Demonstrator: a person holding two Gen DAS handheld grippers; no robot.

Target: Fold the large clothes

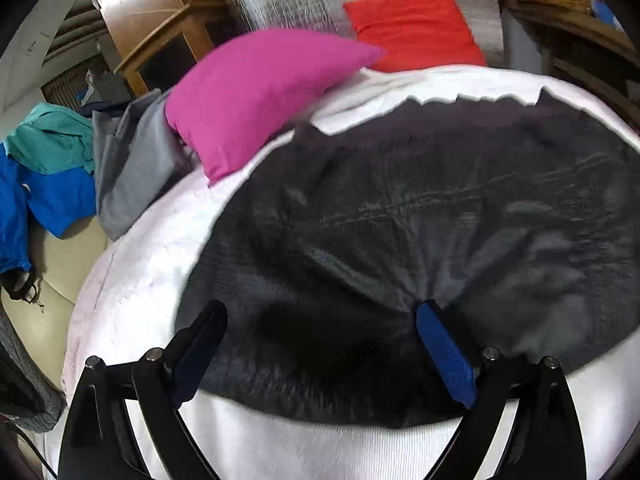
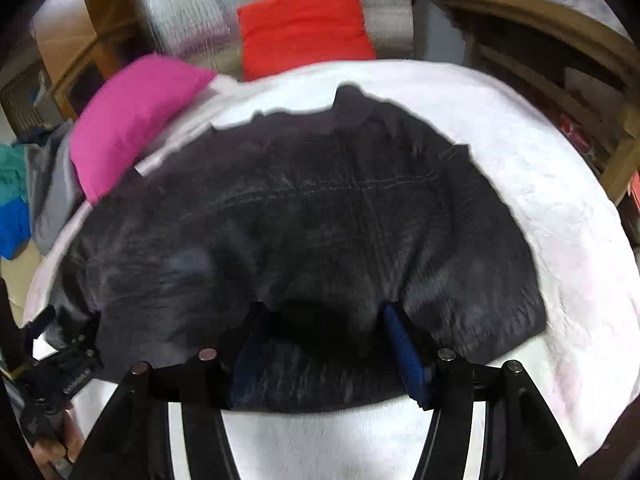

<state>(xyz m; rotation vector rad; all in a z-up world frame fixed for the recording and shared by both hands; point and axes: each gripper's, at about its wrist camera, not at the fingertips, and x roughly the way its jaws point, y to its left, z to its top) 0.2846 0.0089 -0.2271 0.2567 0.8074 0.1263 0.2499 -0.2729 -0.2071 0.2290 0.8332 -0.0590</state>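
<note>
- The dark garment (image 2: 312, 216) lies spread on the white bed cover (image 2: 560, 208), below the pink cushion (image 2: 132, 116) and the red cushion (image 2: 304, 28).
- It looks soft and rather thick, with a stitched seam — probably limp and a bit heavy, so it will sag between two holds.
- Left gripper (image 1: 320, 356): jaws apart over the near hem, pads not pressing.
- Right gripper (image 2: 328, 344): jaws also apart, cloth between them but loose.
- Best hold, I think: the near hem corners — one in each gripper.
</note>
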